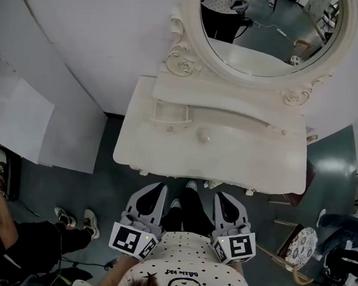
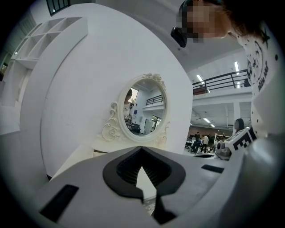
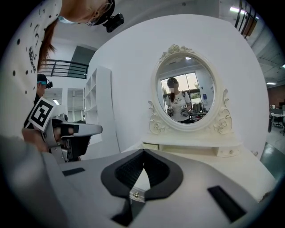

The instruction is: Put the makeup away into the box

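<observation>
A white dressing table (image 1: 166,150) with an oval mirror (image 1: 266,35) stands in front of me, its top bare apart from a small knob (image 1: 203,135). No makeup or box shows in any view. My left gripper (image 1: 157,188) and right gripper (image 1: 221,197) are held close to my body, short of the table's front edge. Both point at the table. In the left gripper view the jaws (image 2: 141,148) meet at the tips with nothing between them. The right gripper (image 3: 144,151) is likewise shut and empty. Each gripper view shows the mirror (image 3: 187,93) ahead.
A low shelf with a little drawer (image 1: 169,113) sits under the mirror. A white panel (image 1: 22,116) leans at the left, and a person's legs and shoes (image 1: 73,217) are on the floor there. A patterned stool (image 1: 300,245) stands at the right. White shelving (image 3: 95,102) rises beside the table.
</observation>
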Demonstrator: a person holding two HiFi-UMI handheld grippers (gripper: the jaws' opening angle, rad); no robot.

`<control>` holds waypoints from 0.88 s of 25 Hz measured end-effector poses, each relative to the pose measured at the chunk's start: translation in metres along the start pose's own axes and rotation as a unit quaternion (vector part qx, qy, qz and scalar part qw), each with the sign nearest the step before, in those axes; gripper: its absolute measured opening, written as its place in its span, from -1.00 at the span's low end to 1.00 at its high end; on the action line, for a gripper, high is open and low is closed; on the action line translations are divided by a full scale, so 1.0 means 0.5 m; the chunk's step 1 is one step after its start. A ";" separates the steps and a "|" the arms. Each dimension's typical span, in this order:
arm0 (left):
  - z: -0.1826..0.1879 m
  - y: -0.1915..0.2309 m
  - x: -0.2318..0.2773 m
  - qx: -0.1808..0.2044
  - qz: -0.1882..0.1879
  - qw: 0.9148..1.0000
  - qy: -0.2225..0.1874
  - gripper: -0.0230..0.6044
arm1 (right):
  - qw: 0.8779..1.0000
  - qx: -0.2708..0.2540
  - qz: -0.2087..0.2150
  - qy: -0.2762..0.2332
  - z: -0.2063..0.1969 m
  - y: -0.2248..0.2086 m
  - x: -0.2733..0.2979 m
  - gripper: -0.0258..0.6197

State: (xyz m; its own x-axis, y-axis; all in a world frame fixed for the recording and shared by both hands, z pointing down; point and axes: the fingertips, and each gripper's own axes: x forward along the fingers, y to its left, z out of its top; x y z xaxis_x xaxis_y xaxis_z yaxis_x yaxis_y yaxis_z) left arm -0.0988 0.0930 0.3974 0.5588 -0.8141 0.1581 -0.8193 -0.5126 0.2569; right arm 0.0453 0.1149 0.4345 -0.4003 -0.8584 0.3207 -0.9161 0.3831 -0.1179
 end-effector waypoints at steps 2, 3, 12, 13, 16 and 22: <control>0.007 0.009 0.024 -0.001 0.005 1.000 0.000 -0.94 | 1.000 0.004 0.001 0.001 0.006 -0.017 0.022 -0.90; 0.011 0.014 0.036 -0.001 0.007 1.000 -0.001 -0.94 | 1.000 0.004 0.003 0.001 0.011 -0.027 0.034 -0.90; 0.061 0.064 0.162 0.008 0.030 0.999 -0.017 -0.94 | 1.000 -0.011 0.016 -0.014 0.079 -0.120 0.145 -0.90; 0.064 0.069 0.174 0.009 0.033 0.999 -0.018 -0.94 | 1.000 -0.014 0.017 -0.014 0.084 -0.132 0.155 -0.90; 0.072 0.084 0.208 0.011 0.043 0.999 -0.023 -0.94 | 0.999 -0.021 0.021 -0.014 0.099 -0.165 0.183 -0.90; 0.088 0.105 0.273 0.017 0.058 0.997 -0.037 -0.94 | 0.999 -0.027 0.027 -0.012 0.113 -0.219 0.222 -0.90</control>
State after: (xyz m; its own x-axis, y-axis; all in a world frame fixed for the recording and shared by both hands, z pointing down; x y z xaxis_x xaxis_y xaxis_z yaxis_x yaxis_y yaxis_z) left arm -0.0711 -0.0568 0.3905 0.4493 -0.8860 0.1143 -0.8828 -0.4208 0.2087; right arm 0.1000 -0.0417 0.4302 -0.4504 -0.8432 0.2934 -0.8908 0.4467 -0.0837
